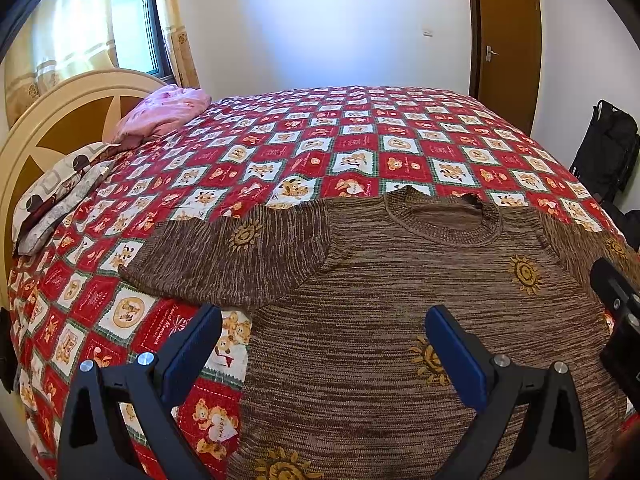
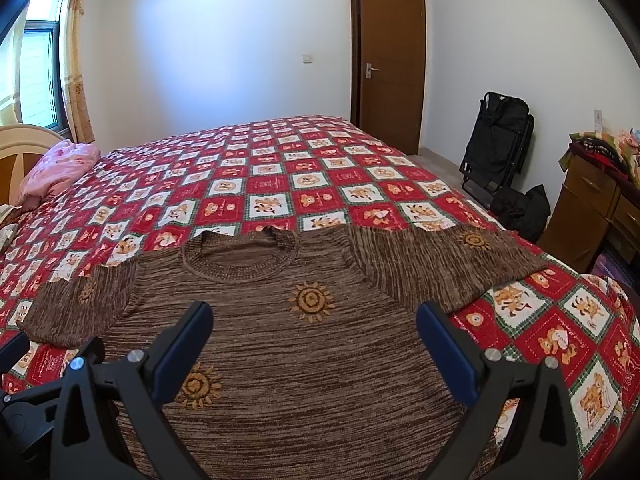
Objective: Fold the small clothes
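A brown knitted sweater [image 1: 360, 280] with yellow sun motifs lies flat on the bed, front up, collar far, both short sleeves spread out; it also shows in the right wrist view [image 2: 280, 340]. My left gripper [image 1: 324, 316] is open and empty, hovering over the sweater's left side, its left finger over the bedspread. My right gripper [image 2: 316, 312] is open and empty above the sweater's body near its right side. The right gripper's black body [image 1: 618, 320] shows at the right edge of the left wrist view. The left gripper's body [image 2: 24, 392] shows at the lower left of the right wrist view.
The bed has a red and white checked bear bedspread [image 1: 320, 140]. A pink bundle [image 1: 164, 112] and pillows [image 1: 56, 196] lie by the headboard [image 1: 48, 120]. A folded black chair [image 2: 500, 140], black bags [image 2: 520, 208] and a wooden dresser [image 2: 592, 208] stand to the right. A brown door [image 2: 388, 60] is behind.
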